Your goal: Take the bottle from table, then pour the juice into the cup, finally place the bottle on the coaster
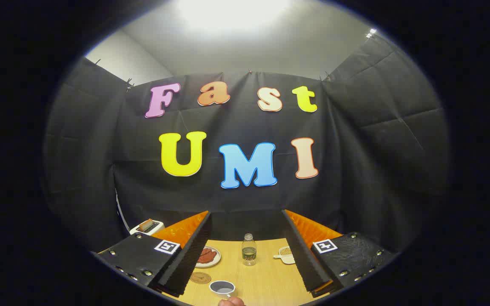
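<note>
The gripper (247, 250) stands wide open with nothing between its two black ribbed fingers (185, 259), which splay apart over the wooden table (266, 280). Between them and a little beyond their tips, the bottle (249, 250) stands upright on the table, well apart from both fingers. It is small, clear plastic, with no cap visible, and holds a shallow band of dark yellowish juice in its lower part. Nearer than the bottle and slightly left sits the cup (222, 288), grey with a pale inside; whether it holds anything cannot be told. A fingertip (231, 301) shows just at its near side. Left of the cup, close by the left finger, lies the round brown coaster (200, 278). Farther back on the left, a plate (208, 256) carries reddish-brown food. On the right, beside the right finger, a small cream handled dish (285, 254) holds something tan. At the far left stands a white toaster (147, 226) holding a slice of bread.
</note>
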`<state>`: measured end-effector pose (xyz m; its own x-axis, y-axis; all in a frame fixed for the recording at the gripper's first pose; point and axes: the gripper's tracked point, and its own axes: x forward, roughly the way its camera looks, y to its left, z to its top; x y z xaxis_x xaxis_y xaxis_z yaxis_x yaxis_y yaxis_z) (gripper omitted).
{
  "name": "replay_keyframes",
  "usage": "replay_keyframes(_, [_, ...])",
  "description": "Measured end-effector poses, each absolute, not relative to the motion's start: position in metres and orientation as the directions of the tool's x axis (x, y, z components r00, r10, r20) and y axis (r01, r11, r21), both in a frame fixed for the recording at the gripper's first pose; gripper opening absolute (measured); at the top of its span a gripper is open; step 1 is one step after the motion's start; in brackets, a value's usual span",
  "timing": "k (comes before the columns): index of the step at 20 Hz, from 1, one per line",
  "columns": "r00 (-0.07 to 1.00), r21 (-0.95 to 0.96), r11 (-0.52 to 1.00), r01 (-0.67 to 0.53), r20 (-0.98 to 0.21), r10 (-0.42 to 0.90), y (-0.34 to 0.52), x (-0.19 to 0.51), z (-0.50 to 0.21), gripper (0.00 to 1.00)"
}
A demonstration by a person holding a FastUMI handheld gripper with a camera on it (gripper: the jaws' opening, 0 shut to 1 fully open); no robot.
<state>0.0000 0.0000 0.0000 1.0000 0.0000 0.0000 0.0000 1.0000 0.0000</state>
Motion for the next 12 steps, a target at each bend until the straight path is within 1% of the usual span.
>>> replay_keyframes(4, [1.000, 0.018, 1.000, -0.019, 0.000, 0.019, 0.002, 0.007, 0.000, 0.98])
replay_keyframes(6, [1.000, 0.001, 1.000, -0.005, 0.017, 0.005, 0.003, 0.008, 0.006, 0.98])
replay_keyframes(7, [1.000, -0.002, 1.000, 0.006, 0.004, -0.006, 0.004, 0.008, 0.007, 0.98])
replay_keyframes(9, [1.000, -0.014, 1.000, -0.012, 0.027, 0.012, 0.019, 0.007, 0.010, 0.99])
replay_keyframes(12, [1.000, -0.012, 1.000, -0.010, 0.025, 0.011, 0.030, 0.006, 0.010, 0.99])
